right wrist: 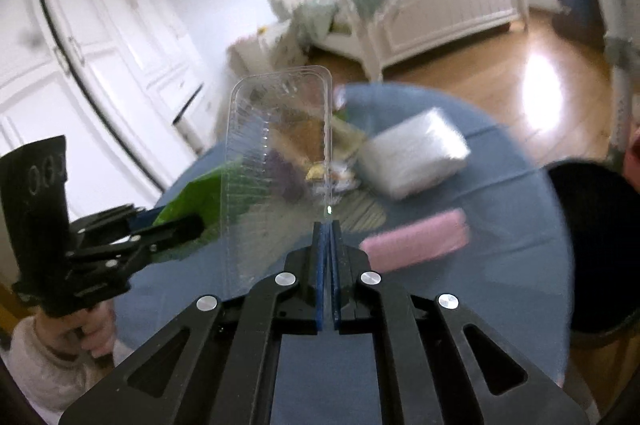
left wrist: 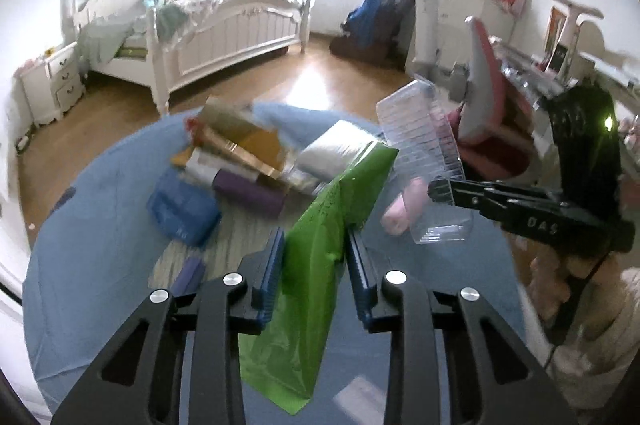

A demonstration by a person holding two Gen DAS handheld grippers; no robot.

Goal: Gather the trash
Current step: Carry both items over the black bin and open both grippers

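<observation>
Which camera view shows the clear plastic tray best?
The right wrist view: the clear plastic tray stands large at centre, its edge pinched by the right gripper. The left wrist view shows the tray smaller, at the side, behind the green bag.

Motion-blurred pink packet [right wrist: 416, 245], white packet [right wrist: 414, 155]

The left gripper [left wrist: 316, 245] is held level and pointed forward, its blue pads [left wrist: 272, 265] pressed in on a green bag [left wrist: 320, 245]. The right gripper [right wrist: 328, 225] is held further right, its jaws pinched nearly together on the edge of a clear tray [right wrist: 276, 161], which is lifted upright.
</observation>
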